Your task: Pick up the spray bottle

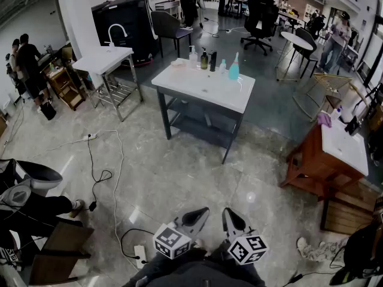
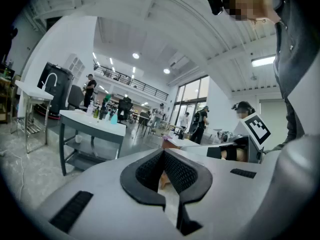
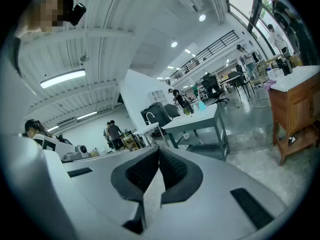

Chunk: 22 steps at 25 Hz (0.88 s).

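Observation:
A teal spray bottle [image 1: 234,69] stands at the far edge of a white-topped table [image 1: 203,87], in a row with a white bottle [image 1: 192,57] and two dark bottles [image 1: 208,60]. Both grippers hang low at the bottom of the head view, well short of the table across open floor. The left gripper [image 1: 200,214] is shut with nothing in it, and so is the right gripper [image 1: 230,215]. The left gripper view shows the table [image 2: 95,125] far off at the left with the teal bottle [image 2: 114,118] tiny on it. The right gripper view shows the table [image 3: 200,115] in the distance.
A small white sink table [image 1: 103,58] and a black cabinet [image 1: 122,20] stand at the back left. A wooden sink stand [image 1: 335,154] is at the right. Cables [image 1: 102,178] and a power strip [image 1: 141,253] lie on the floor. People stand in the background.

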Each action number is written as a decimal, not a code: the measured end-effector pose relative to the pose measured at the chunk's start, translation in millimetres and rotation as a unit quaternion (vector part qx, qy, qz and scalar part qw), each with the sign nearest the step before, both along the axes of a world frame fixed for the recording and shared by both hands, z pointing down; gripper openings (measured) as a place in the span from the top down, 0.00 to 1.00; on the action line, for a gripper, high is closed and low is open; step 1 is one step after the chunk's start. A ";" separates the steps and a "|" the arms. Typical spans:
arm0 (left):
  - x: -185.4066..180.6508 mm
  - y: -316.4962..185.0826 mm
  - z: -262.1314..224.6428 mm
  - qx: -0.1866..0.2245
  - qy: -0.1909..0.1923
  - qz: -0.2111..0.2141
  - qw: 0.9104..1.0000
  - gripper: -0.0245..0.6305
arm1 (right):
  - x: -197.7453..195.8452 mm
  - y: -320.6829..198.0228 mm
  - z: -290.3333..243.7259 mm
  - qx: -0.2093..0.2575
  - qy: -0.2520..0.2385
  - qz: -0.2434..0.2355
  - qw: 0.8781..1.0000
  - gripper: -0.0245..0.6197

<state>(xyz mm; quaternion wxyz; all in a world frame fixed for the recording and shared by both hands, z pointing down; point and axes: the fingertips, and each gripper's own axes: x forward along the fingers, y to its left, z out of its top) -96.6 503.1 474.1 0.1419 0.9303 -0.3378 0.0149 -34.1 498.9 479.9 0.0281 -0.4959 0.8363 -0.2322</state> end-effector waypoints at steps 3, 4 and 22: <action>-2.2 6.4 -1.1 0.000 0.004 -0.002 1.000 0.95 | 1.2 6.9 1.9 -0.003 0.003 0.003 1.000 0.95; -3.4 8.0 -1.0 -0.002 0.005 -0.003 1.000 0.95 | 0.9 8.9 1.6 -0.003 0.003 0.004 1.000 0.95; 7.4 22.3 15.6 -0.038 0.025 0.031 0.998 0.95 | 6.2 30.1 9.1 -0.033 -0.017 0.018 0.999 0.94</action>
